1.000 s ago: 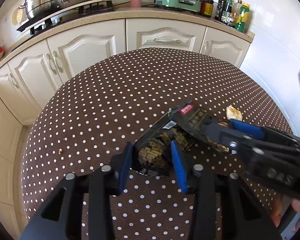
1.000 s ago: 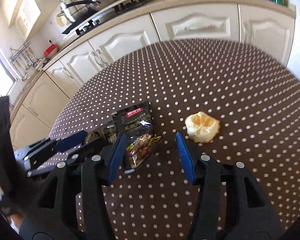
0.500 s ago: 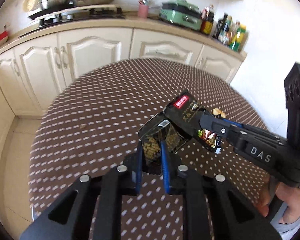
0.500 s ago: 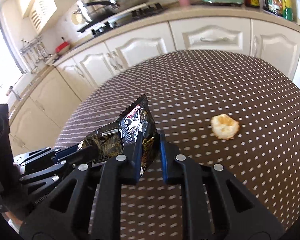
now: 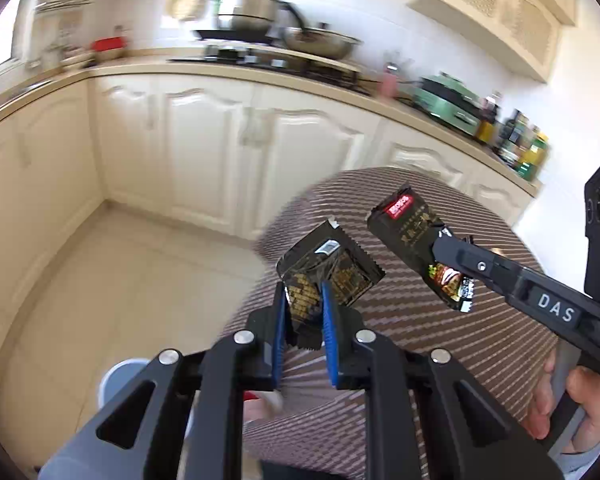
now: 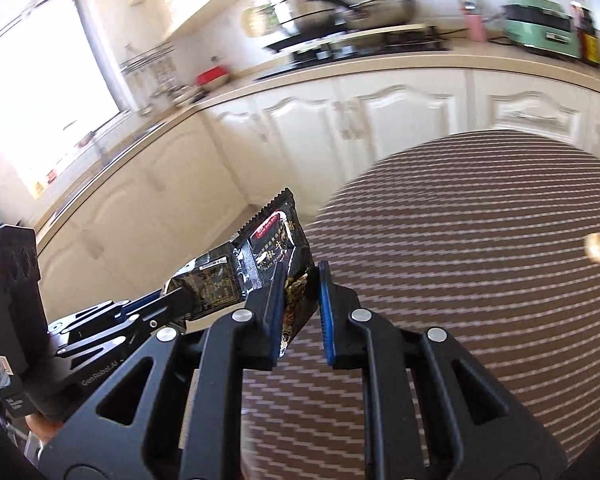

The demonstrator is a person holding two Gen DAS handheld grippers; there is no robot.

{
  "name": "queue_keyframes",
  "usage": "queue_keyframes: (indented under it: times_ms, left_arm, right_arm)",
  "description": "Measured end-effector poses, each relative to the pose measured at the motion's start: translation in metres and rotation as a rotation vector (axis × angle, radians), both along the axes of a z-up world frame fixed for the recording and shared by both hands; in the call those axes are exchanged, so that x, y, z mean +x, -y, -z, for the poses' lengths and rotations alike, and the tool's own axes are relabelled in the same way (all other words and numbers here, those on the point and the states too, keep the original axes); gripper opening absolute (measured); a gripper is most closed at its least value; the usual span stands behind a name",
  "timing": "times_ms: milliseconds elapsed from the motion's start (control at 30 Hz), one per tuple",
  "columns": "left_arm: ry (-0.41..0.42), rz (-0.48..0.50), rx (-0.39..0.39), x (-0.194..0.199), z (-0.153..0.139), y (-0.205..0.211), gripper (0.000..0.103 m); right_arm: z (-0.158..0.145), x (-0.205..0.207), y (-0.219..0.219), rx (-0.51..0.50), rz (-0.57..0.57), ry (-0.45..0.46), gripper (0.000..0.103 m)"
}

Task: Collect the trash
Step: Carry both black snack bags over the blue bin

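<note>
- Step in hand, as judged: two pieces of trash are picked up and held in the air, clear of the table; the carry to a bin appears under way, the drop not yet made.
- Far left, low in the left wrist view: a pale blue round rim (image 5: 114, 376) shows on the floor beside the table, partly hidden by the gripper frame. It may be a bin; blur prevents certainty.
- Left gripper (image 5: 303, 322): jaws clenched on the gold-patterned wrapper (image 5: 332, 268), which stands up between the blue pads above the table's edge.
- Right gripper (image 5: 450, 258): jaws clenched on the black wrapper with the red label (image 5: 404, 220). In its own view the gripper (image 6: 300, 304) pinches the lower end of that wrapper (image 6: 274, 240), whose serrated top stands upright. A hand (image 5: 556, 404) holds its grip at lower right.
- The two wrappers hang near each other, apart in the left view and overlapping in the right view; contact cannot be confirmed.
- Next move, as judged: bring both wrappers over the bin opening, one at a time if it is narrow, then release. Thin foil may cling to a pad.
- Table with the spotted brown cloth (image 6: 480, 240): one pale scrap of peel (image 6: 598, 248) lies on it at far right, well apart from both grippers, not collected.
- Surroundings: cream cabinets (image 5: 204, 140) and a worktop with pots (image 5: 244, 12) and a green cooker (image 6: 538, 20) stand behind.
- Obstruction: the table edge and the gripper frames themselves screen the floor below; nothing else blocks the path.
</note>
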State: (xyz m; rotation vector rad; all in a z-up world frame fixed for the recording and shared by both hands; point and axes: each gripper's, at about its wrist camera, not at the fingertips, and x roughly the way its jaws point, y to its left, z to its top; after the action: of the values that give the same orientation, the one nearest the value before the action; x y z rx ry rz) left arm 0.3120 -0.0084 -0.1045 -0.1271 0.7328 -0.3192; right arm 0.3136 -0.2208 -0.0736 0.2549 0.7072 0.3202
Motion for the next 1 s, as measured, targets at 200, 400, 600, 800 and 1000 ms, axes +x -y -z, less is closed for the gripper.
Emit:
queue_keyframes:
  times_ms: [200,400,600,800,1000]
  left_arm:
    - [-0.036,-0.171,0.012,-0.021,0.034,-0.097,0.016]
    - [-0.152,-0.312,0.021,-0.027,0.098,-0.181,0.016]
    - [-0.289,-0.413,0.014,-0.02,0.173,-0.235,0.016]
    - [-0.408,-0.504,0.027,0.002,0.245,-0.269,0.016]
    - [-0.454,-0.514,0.018,0.016,0.281,-0.275,0.017]
  right_arm:
    - [0.03,0.005,-0.099,-0.015,-0.131,-0.052,0.016]
    - [0.088,0.014,-0.19,-0.038,-0.236,-0.158,0.016]
    - [0.161,0.022,-0.255,-0.095,-0.293,-0.284,0.016]
    - [0.225,0.04,-0.291,-0.152,-0.281,-0.383,0.016]
    - [0.265,0.06,-0.309,-0.172,-0.267,-0.438,0.016]
